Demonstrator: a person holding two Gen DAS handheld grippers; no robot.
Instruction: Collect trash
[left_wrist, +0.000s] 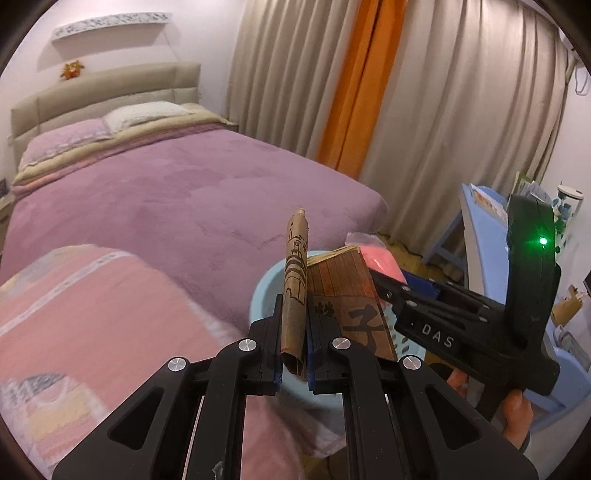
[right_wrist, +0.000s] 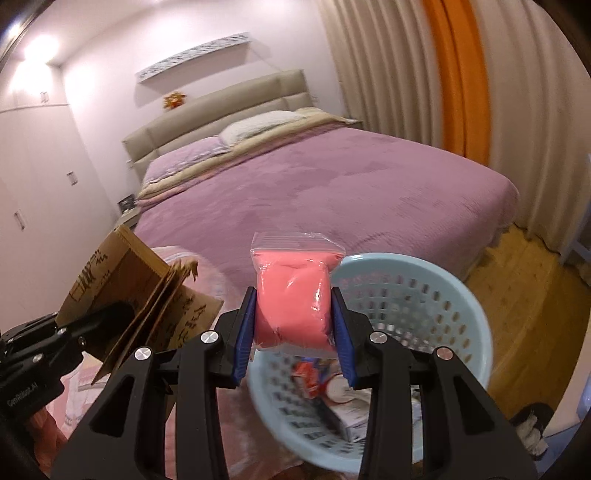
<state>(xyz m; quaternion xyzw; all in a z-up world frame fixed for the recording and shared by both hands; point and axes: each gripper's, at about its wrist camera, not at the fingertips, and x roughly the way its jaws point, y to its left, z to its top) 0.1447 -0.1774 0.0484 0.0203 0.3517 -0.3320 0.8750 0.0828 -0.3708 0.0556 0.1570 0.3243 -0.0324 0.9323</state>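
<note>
1. A clear zip bag of pink material (right_wrist: 293, 295) is clamped between the blue-padded fingers (right_wrist: 245, 332) of the right gripper (right_wrist: 295, 328); its sealed top edge points away from the camera.
2. Just beyond and below that bag sits a pale blue perforated plastic basket (right_wrist: 424, 291) — inside it lie a few wrappers (right_wrist: 317, 376), too blurred to name.
3. The left gripper (left_wrist: 293, 332) has its fingers (left_wrist: 271, 332) closed on folded brown cardboard (left_wrist: 295, 291) printed with black drawings and characters. One rolled or folded edge stands upright between them, while a flatter flap spreads to the right.
4. In the left wrist view the cardboard is held above the near rim of the basket (left_wrist: 262, 288), with the right gripper (left_wrist: 384, 284) and its pink bag (left_wrist: 376, 258) just to the right.
5. In the right wrist view the cardboard (right_wrist: 147, 295) appears at the left, well apart from the pink bag.
6. Behind everything spreads a bed (right_wrist: 332, 192) with a purple cover and a beige headboard — a pink blanket (left_wrist: 92, 314) lies on its near end.
7. Far right hang beige curtains (left_wrist: 461, 110) with an orange panel (left_wrist: 362, 81), above a wooden floor (right_wrist: 535, 295).
</note>
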